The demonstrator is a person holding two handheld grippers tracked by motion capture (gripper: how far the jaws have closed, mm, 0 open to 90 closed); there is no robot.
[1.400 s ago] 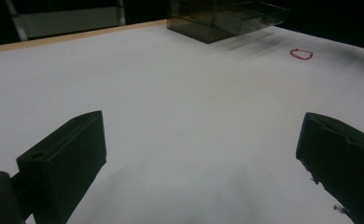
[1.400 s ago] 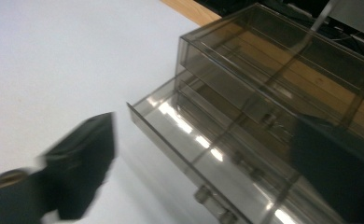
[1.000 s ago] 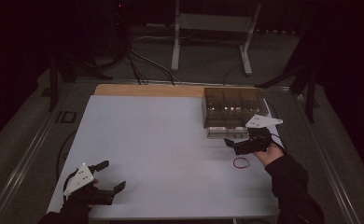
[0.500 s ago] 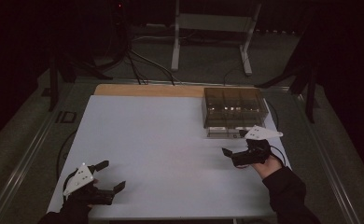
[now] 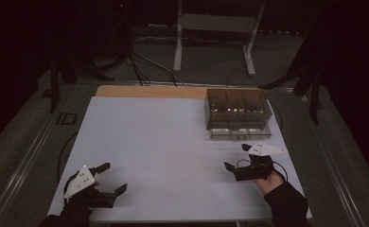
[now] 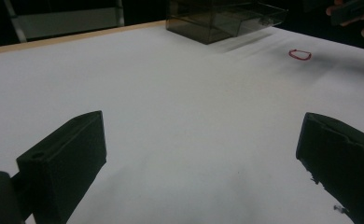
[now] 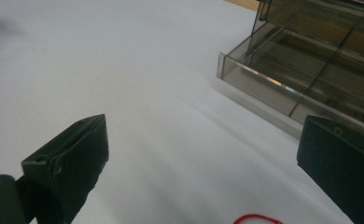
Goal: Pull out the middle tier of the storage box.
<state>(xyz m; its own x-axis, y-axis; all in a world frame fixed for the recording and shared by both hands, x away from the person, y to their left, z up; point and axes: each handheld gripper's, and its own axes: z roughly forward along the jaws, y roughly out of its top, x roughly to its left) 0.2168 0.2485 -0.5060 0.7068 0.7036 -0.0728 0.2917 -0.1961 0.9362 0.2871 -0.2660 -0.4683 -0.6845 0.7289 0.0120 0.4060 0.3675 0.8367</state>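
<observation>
Right hand-held gripper (image 5: 237, 157) near counter's (image 5: 163, 142) right edge, jaws apart, empty. Red band (image 7: 257, 218) on counter just below its jaws, before box (image 5: 238, 112). Left hand-held gripper (image 5: 110, 178) near-left corner, jaws apart, idle. Likely pickup: lower straight, straddle band, close gently.

A white table (image 5: 173, 142) with a strip of bare wood (image 5: 149, 91) along its far edge carries two items under dim light. A smoky, see-through plastic organiser box (image 5: 238, 111) sits on the far right part of the white surface, its shallow drawer (image 5: 241, 133) pulled out toward the near side and split into compartments by thin dividers. A small red rubber band (image 6: 300, 54) lies flat on the white surface, nearer than the box and apart from it; its curve also appears at the bottom edge of the right gripper view (image 7: 257, 218).
</observation>
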